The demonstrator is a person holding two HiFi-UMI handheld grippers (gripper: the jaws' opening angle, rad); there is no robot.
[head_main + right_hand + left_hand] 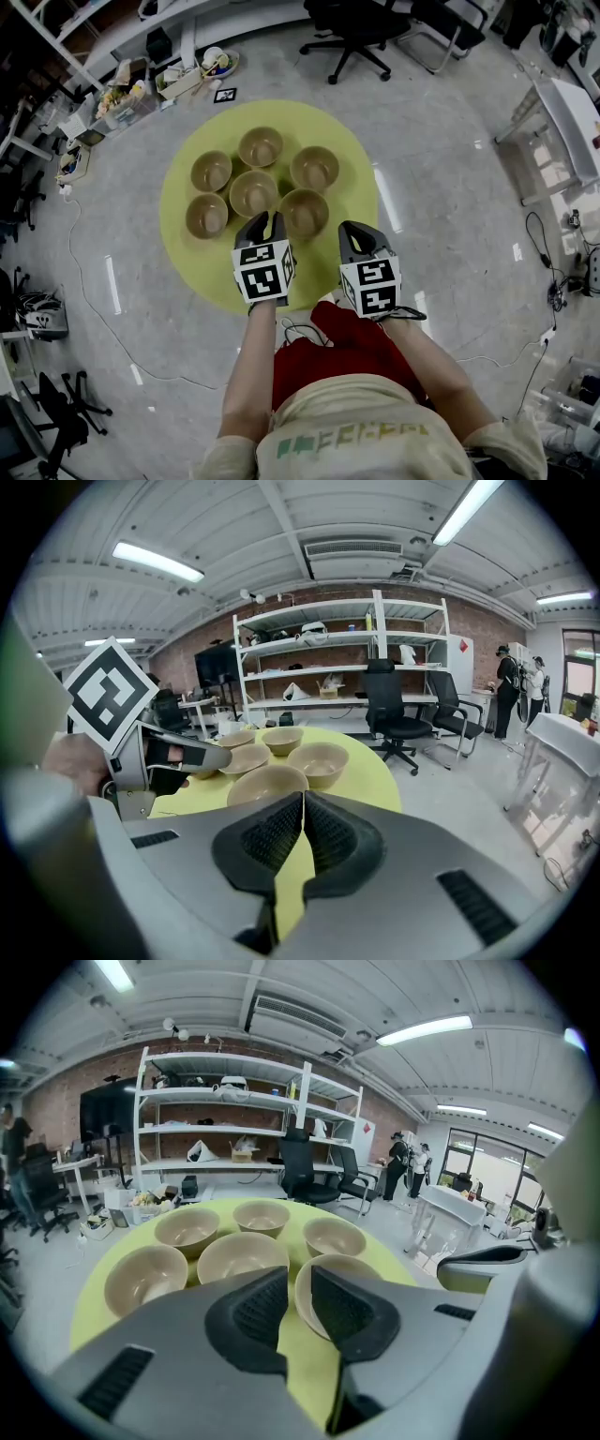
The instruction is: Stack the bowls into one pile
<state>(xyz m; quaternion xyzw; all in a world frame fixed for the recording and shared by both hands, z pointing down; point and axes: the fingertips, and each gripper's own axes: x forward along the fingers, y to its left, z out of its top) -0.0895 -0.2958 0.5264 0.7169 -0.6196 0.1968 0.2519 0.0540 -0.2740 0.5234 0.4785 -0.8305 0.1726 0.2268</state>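
Observation:
Six tan bowls stand singly on a round yellow-green table (211, 272): one in the middle (254, 193), the others ringed around it. My left gripper (264, 223) hovers over the table's near side, between the near-left bowl (206, 216) and the near-right bowl (305, 214). Its jaws stand apart with nothing between them (298, 1279), and the near-right bowl (323, 1274) shows just beyond them. My right gripper (353, 234) hangs to the right, at the table's near edge, shut and empty (302, 799). It looks toward the nearest bowl (267, 785) and the left gripper (178, 754).
Black office chairs (361, 28) stand beyond the table. Boxes and clutter (131, 94) lie at the far left, and a white table (562, 131) is at the right. Cables (84, 281) trail over the grey floor. Shelving (234, 1119) lines the brick wall, and people stand far off.

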